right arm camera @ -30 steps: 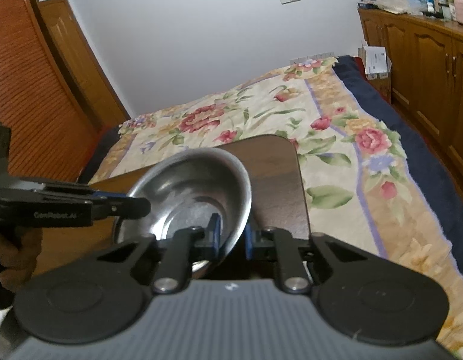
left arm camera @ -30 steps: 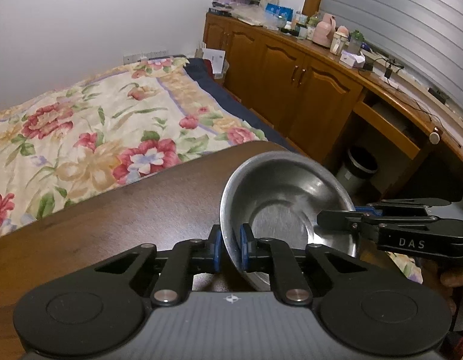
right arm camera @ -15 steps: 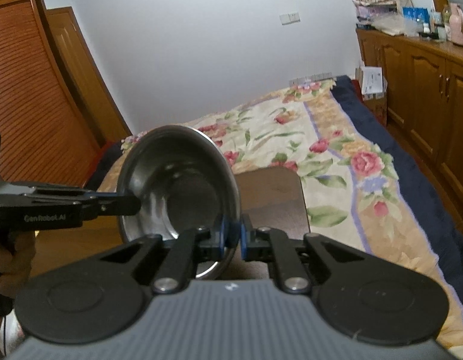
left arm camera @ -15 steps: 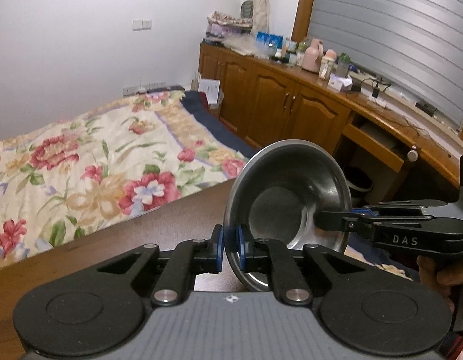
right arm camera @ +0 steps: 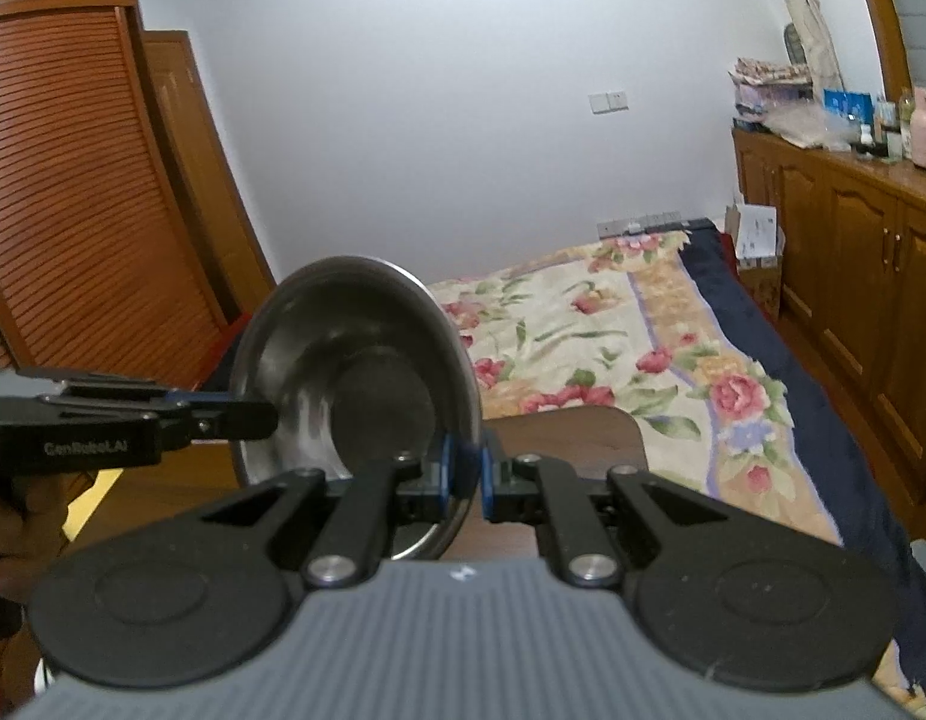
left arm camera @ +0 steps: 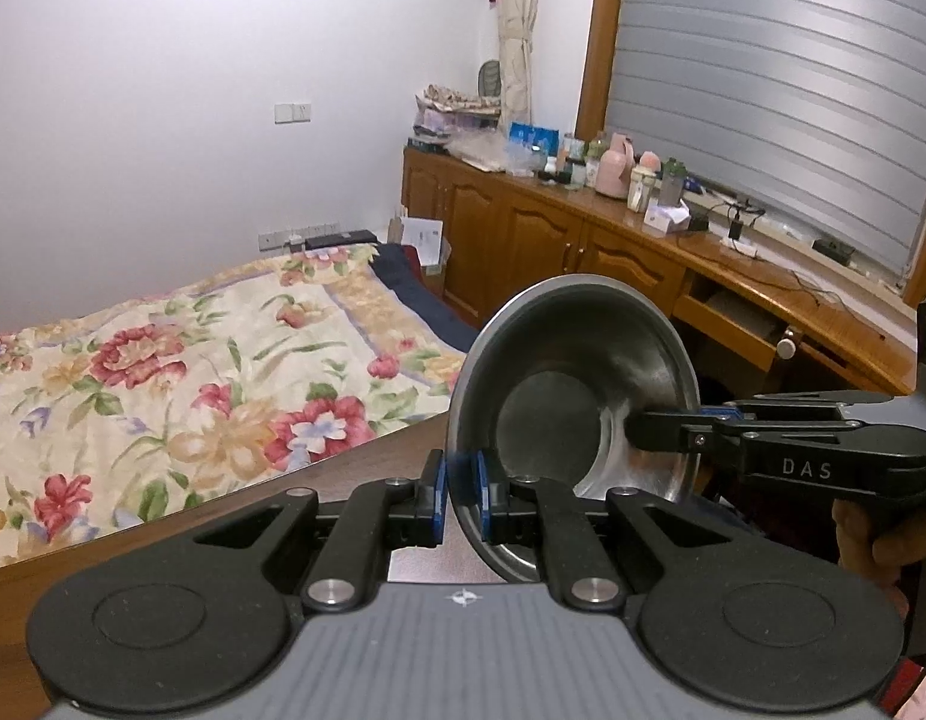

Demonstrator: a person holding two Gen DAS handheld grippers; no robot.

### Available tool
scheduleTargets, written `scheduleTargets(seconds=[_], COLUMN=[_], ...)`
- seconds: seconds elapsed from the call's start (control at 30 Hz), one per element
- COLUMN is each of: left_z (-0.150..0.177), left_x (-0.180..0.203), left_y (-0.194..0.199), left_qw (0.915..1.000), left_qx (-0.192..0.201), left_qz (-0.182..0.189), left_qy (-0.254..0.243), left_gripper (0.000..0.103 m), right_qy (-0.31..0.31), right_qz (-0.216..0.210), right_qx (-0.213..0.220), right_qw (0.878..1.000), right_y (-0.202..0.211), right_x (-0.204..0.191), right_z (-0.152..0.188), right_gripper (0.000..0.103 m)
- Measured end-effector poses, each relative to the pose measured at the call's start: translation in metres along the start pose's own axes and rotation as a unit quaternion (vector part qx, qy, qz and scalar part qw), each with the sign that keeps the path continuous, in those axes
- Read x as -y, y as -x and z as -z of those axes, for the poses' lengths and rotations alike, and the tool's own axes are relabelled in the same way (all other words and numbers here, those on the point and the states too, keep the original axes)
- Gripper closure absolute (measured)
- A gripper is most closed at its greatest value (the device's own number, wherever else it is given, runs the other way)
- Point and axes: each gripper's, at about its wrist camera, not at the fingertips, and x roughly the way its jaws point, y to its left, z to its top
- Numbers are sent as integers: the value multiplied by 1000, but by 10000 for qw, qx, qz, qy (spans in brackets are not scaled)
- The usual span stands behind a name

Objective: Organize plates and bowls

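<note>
Bowl (left arm camera: 583,396): round, shiny steel, flat-bottomed, thin-rimmed.

The bowl (left arm camera: 589,396) is dull silver steel with a dark base, the tongs (left arm camera: 460,495) black with blue pads (left arm camera: 437,495), the worktop (left arm camera: 367,468) dark brown wood, the bedspread (left arm camera: 193,378) cream with red, pink and yellow flowers, green leaves and a navy edge, the cabinets (left arm camera: 523,240) orange-brown.
</note>
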Motion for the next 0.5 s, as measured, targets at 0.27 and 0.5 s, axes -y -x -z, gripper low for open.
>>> scheduleTargets(seconds=[0.27,0.5], left_z=[7,17], left_x=[4,5], left_y=[34,57], left_qw=[9998,9996], left_qx=[180,280], left_qz=[-30,-51], left_qy=[-18,-23], left_gripper=[92,92], right_qy=[137,246], right_qz=[-6,-15], right_qx=[94,136], right_qw=[9999,9996], right_y=[15,23], right_x=[-18,-29], right_z=[-2,3], right_gripper=[92,92])
